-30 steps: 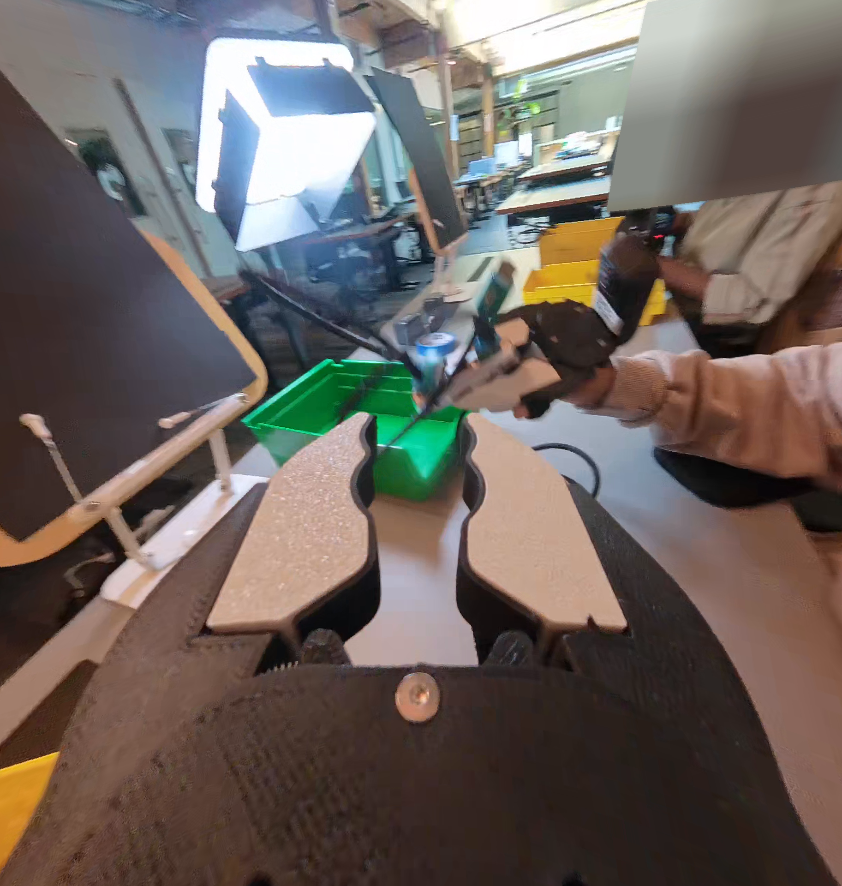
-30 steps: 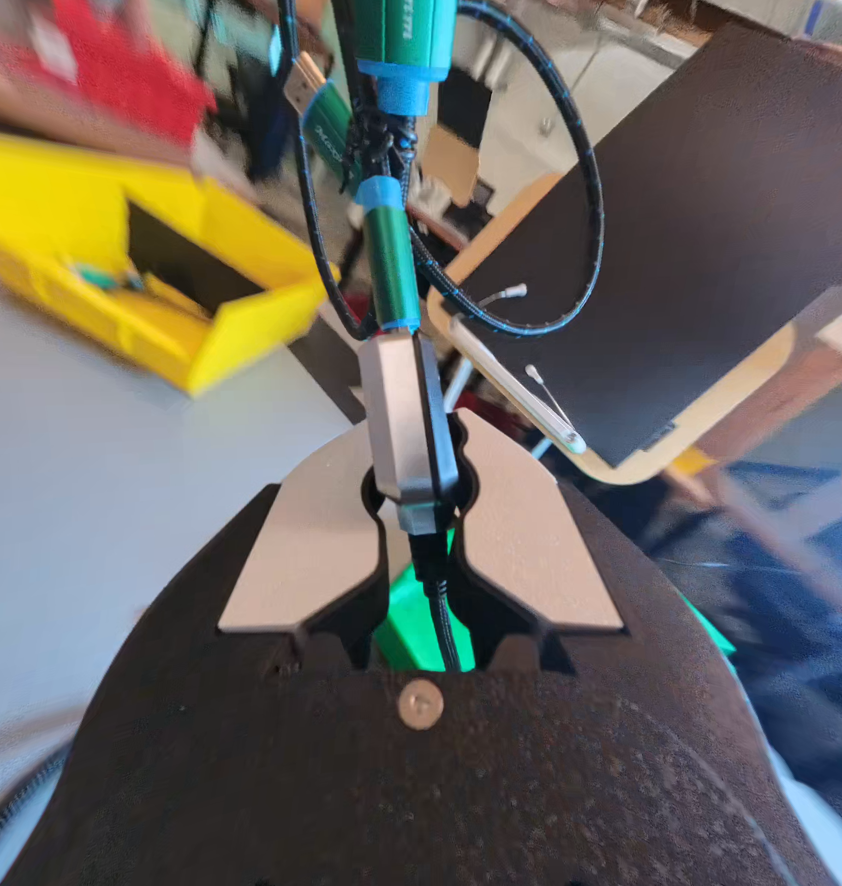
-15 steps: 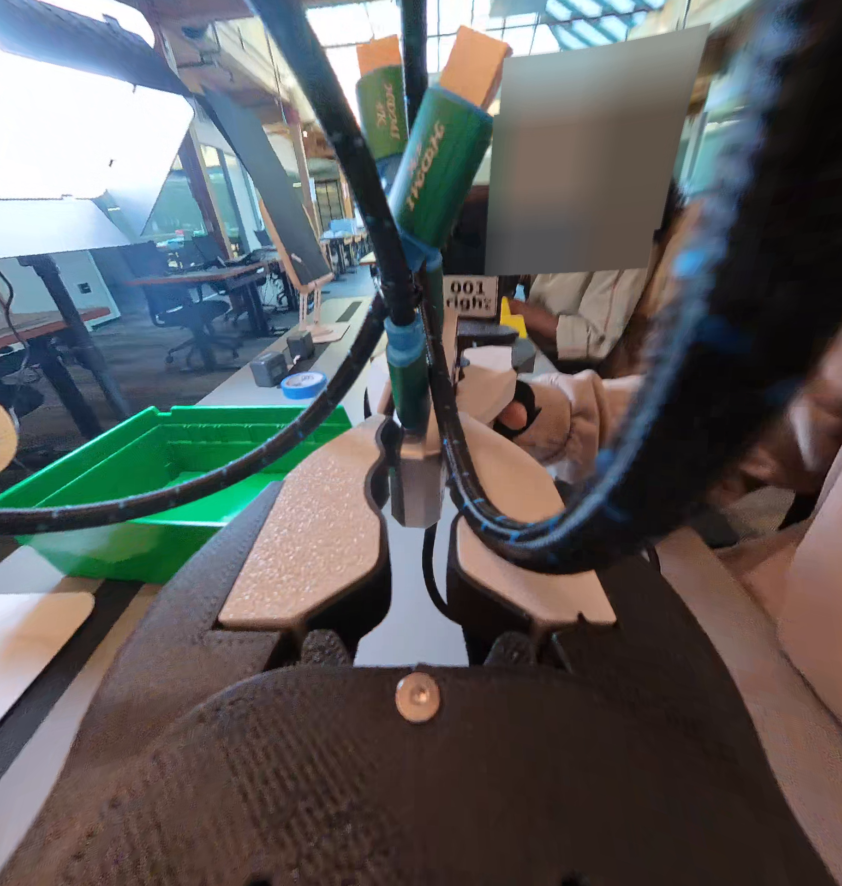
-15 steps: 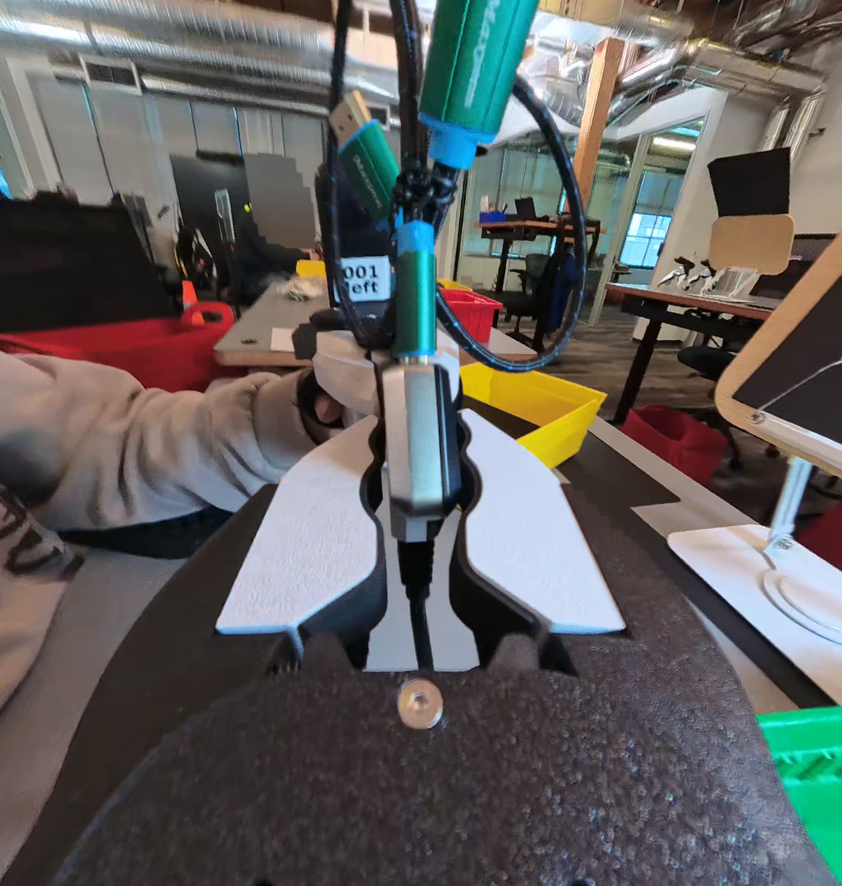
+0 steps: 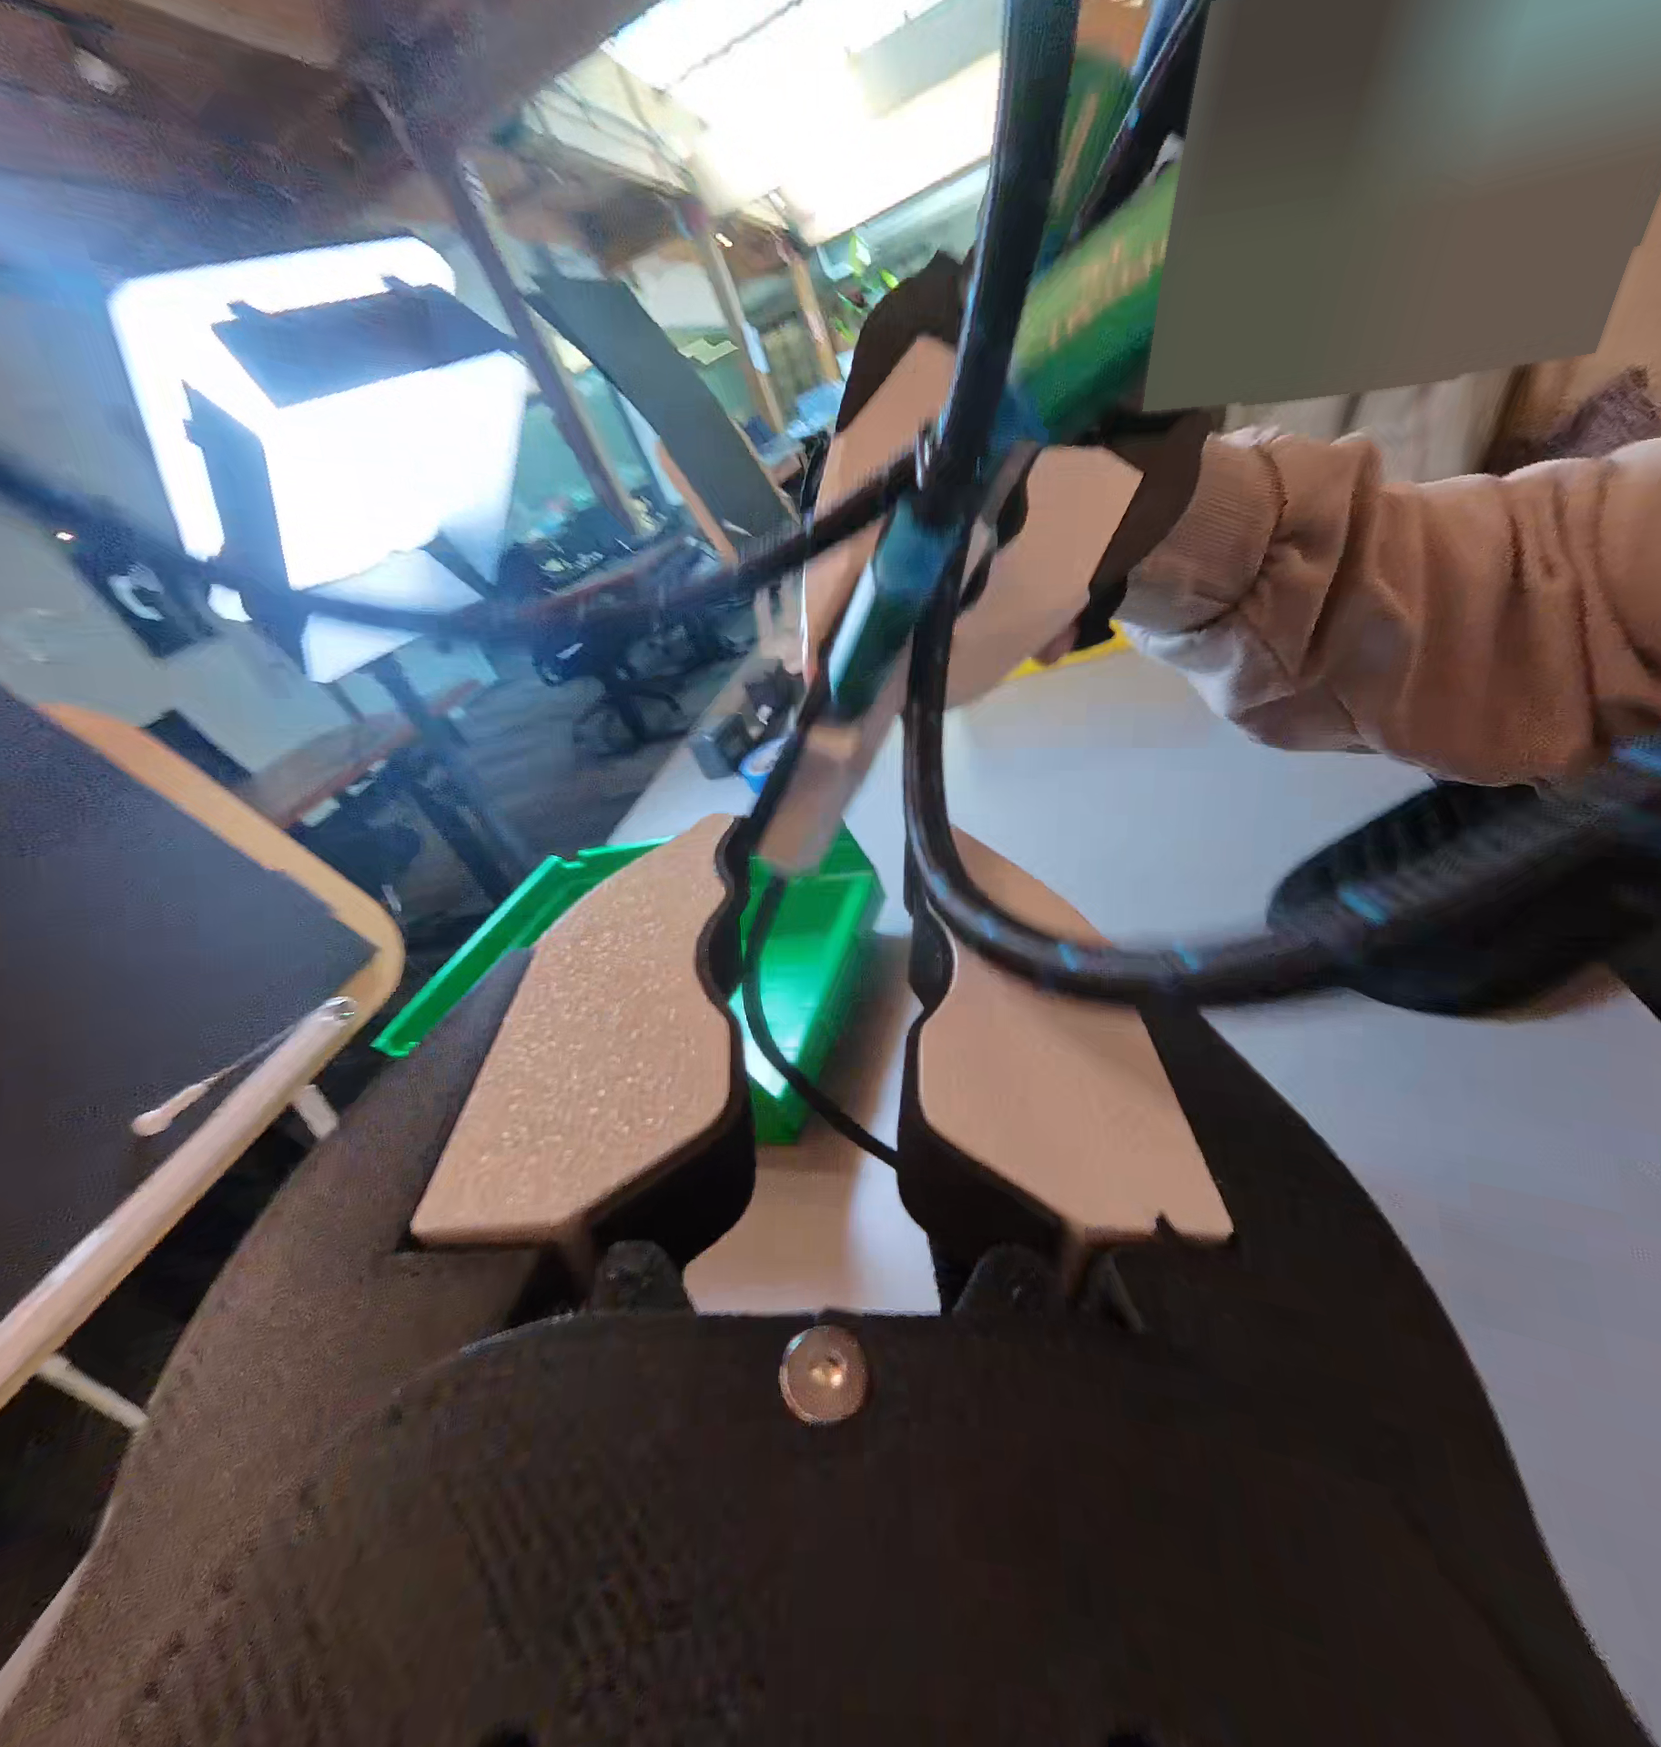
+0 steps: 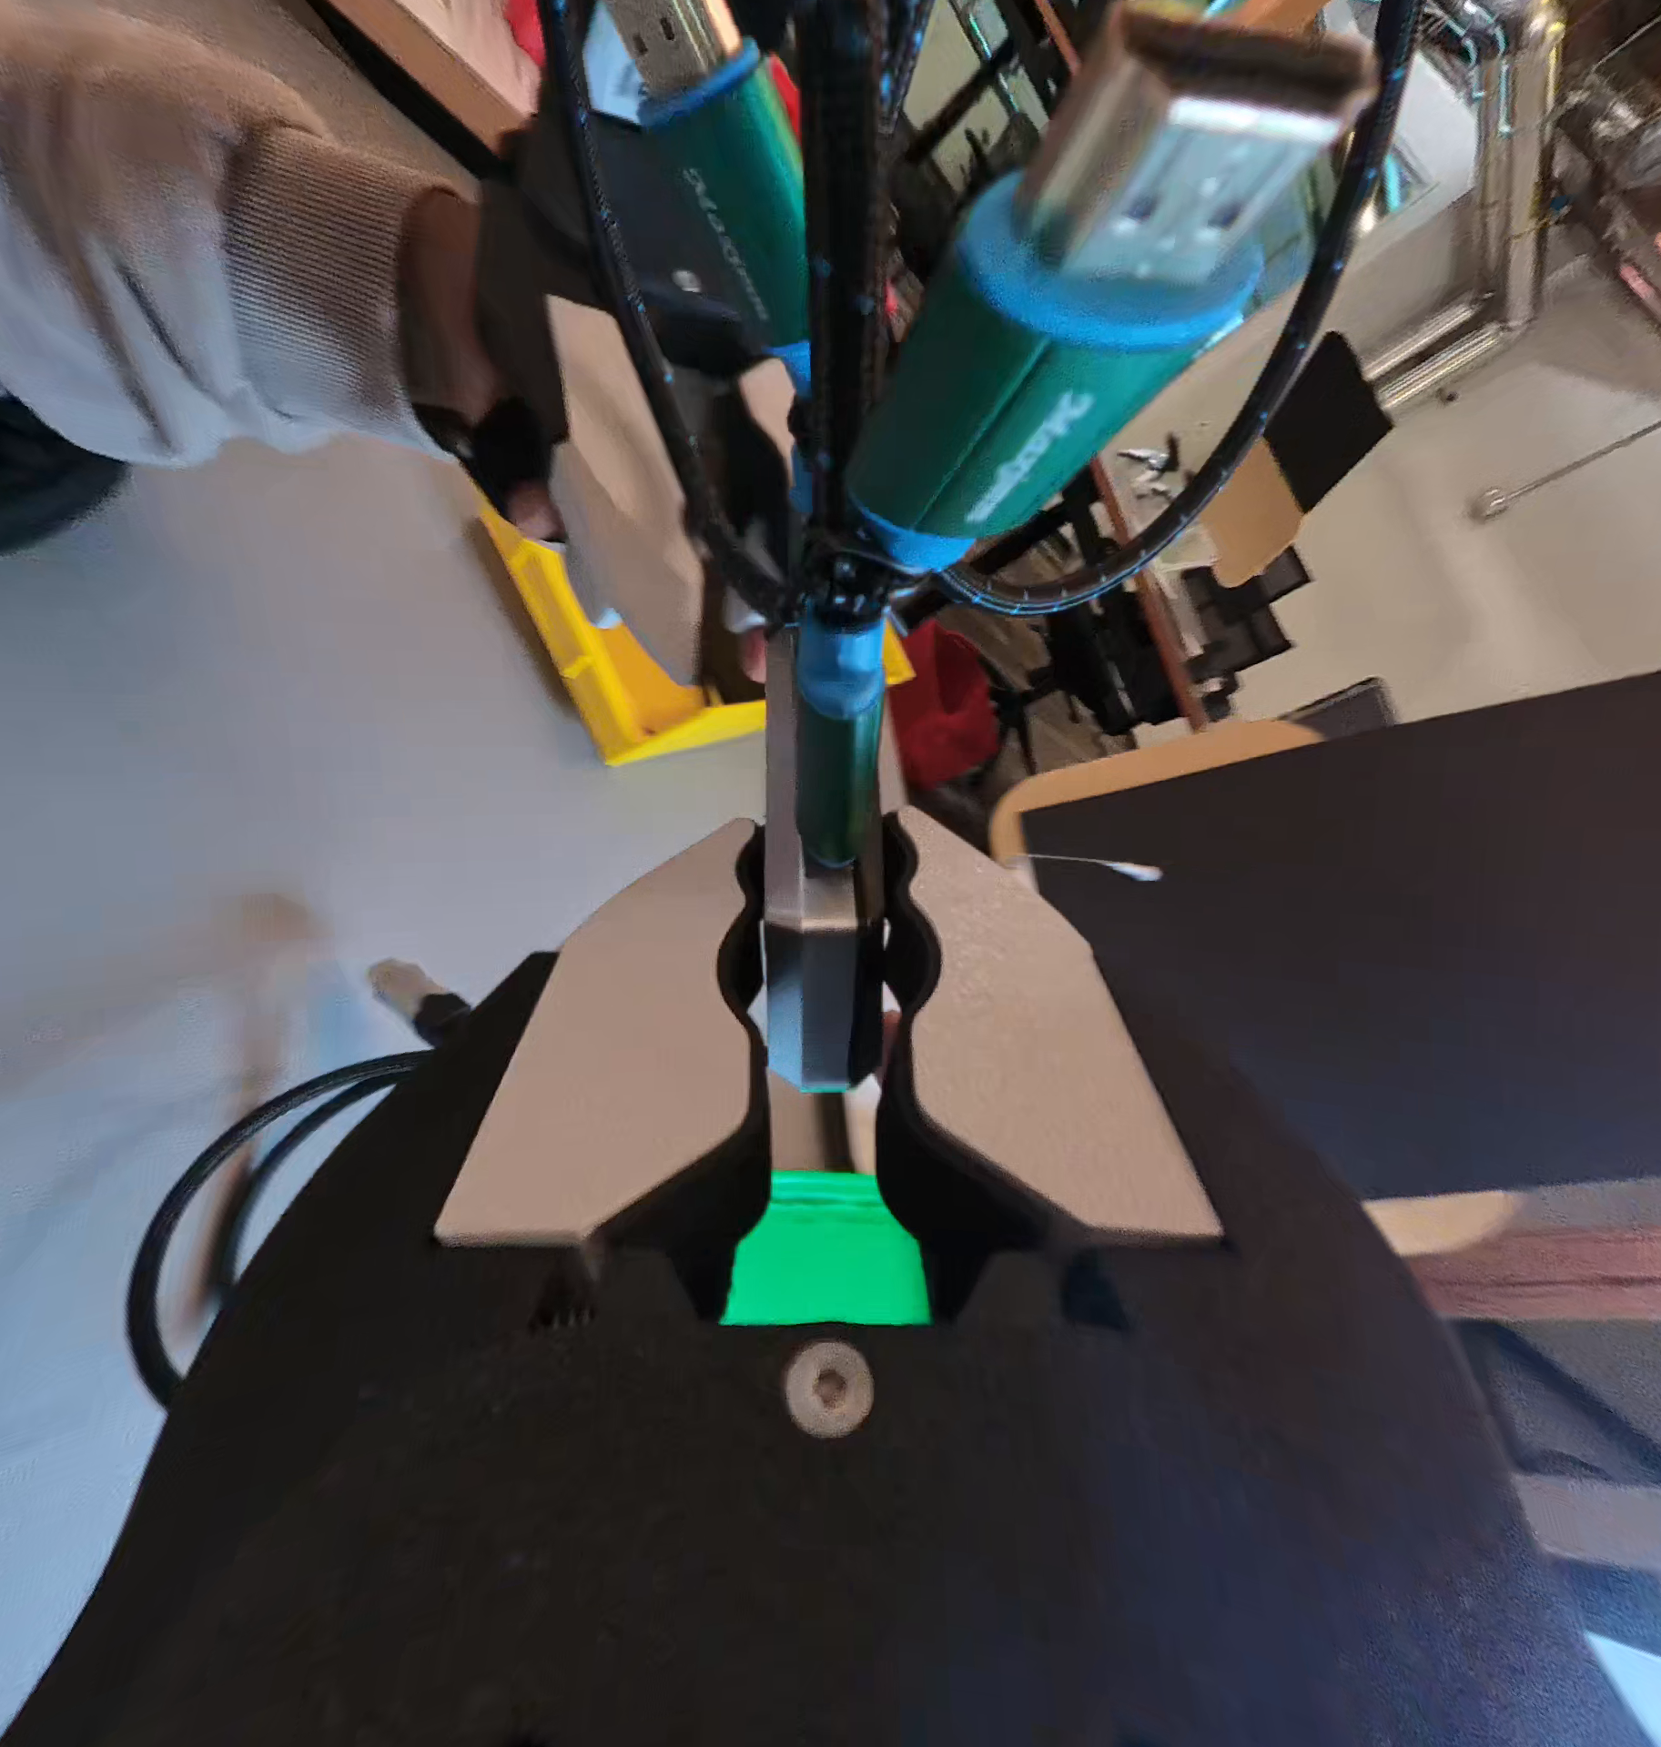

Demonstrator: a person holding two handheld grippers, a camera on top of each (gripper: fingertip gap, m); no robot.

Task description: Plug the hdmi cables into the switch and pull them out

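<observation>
My right gripper [image 6: 822, 841] is shut on the grey metal switch [image 6: 807, 993] and holds it in the air above the table. One green HDMI plug [image 6: 840, 785] sits in the switch's far end. Two more green plugs [image 6: 1044, 378] [image 6: 727, 189] hang free on the tied black braided cables [image 6: 840, 284]. In the left wrist view the switch [image 5: 807, 794] tilts just beyond my left gripper [image 5: 826, 846], which is open and holds nothing. A braided cable [image 5: 1015, 945] loops over its right finger. The left gripper's fingers [image 6: 618, 492] show behind the cables.
A green tray [image 5: 807, 983] lies on the grey table [image 5: 1375, 1134] under the grippers. A yellow bin [image 6: 618, 681] stands beyond. A thin black cable [image 6: 240, 1134] with a loose plug [image 6: 410, 993] lies on the table. A black panel [image 5: 98, 945] on a stand is at the table's edge.
Both views have swung and tilted. The switch and cable bundle now lean left beyond my left fingertips. The right gripper still holds the switch.
</observation>
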